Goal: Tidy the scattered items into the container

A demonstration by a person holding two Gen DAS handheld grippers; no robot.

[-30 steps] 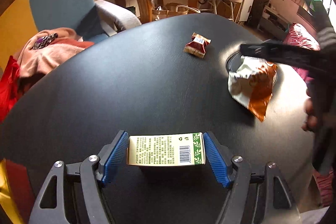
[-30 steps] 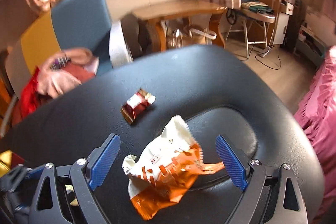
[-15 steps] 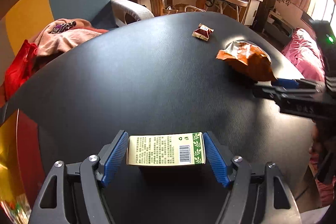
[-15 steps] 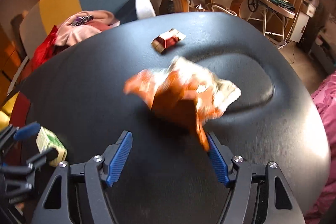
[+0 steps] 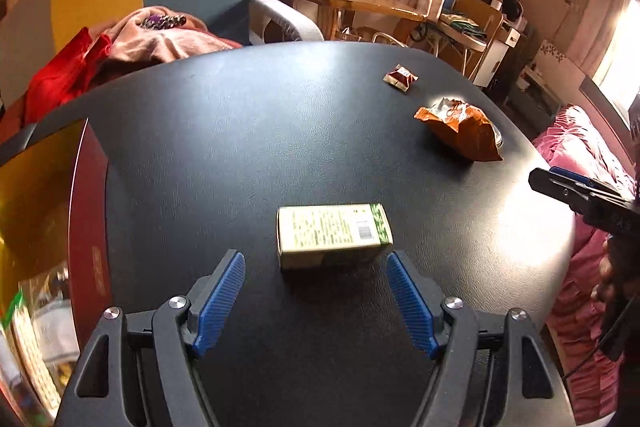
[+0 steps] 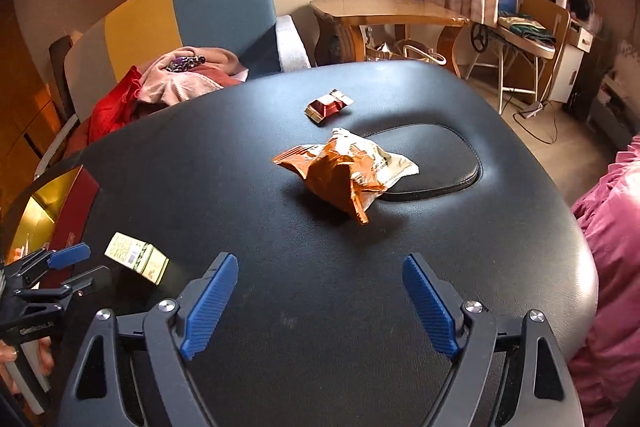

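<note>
Big black padded table [image 5: 248, 147] takes up most of both views, with a red-and-gold container [image 5: 90, 219] at its left edge. Both grippers hover over it – left gripper [image 5: 316, 297] and right gripper [image 6: 320, 301] each have jaws spread, holding nothing. Orange snack bag [image 6: 344, 175] sits mid-table, green carton [image 5: 332, 233] lies just ahead of the left fingers, small red packet [image 6: 328, 105] farther back.

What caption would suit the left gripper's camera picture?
Open left gripper facing a green carton lying on the black table.
</note>
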